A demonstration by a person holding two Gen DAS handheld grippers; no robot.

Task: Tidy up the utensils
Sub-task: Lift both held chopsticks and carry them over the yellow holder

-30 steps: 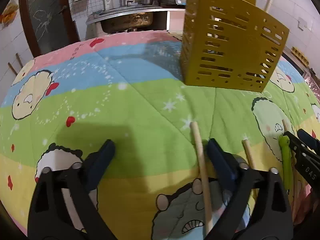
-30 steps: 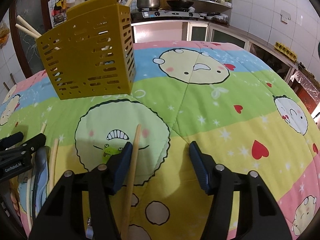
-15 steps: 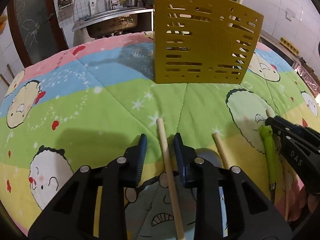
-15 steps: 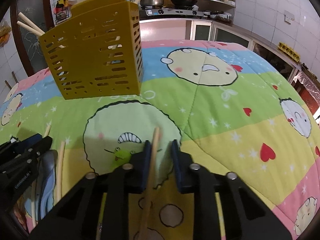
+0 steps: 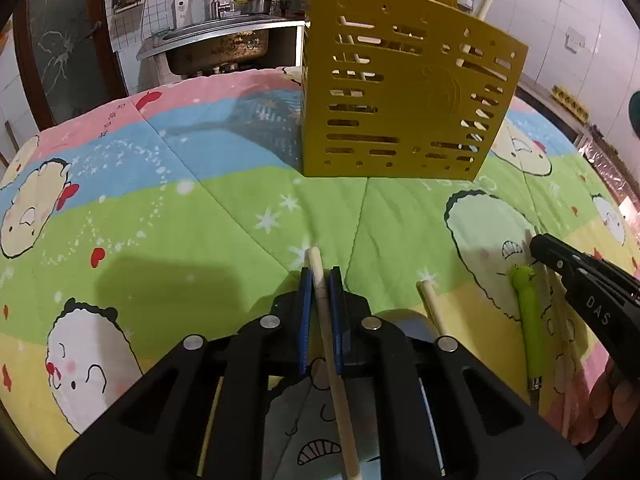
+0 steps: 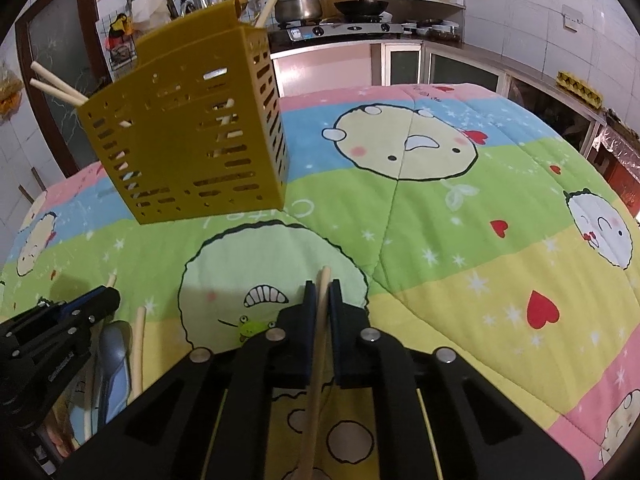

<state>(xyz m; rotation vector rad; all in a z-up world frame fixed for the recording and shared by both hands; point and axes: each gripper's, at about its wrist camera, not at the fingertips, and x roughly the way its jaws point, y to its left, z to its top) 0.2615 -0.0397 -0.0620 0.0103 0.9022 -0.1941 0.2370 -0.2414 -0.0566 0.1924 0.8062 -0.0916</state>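
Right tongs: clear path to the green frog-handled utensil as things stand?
Probably not yet. The right tongs are shut on a wooden chopstick. The green frog-handled utensil lies just beside them on the quilt with nothing over it, so reach looks fine once they let go.

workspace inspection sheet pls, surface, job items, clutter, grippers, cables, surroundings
surface: cartoon-print quilt covers the table.
job's things: yellow slotted utensil holder stands upright on the quilt with chopsticks already inside. Loose on the quilt: a bare chopstick, a green-handled utensil, and a metal spoon.
clutter: nothing seen.
grippers: left gripper has just closed on a chopstick; right gripper has just closed on another chopstick. Both sticks lie low over the quilt.
cables: nothing seen.
surroundings: kitchen sink, gas stove with pot and pan, tiled walls.
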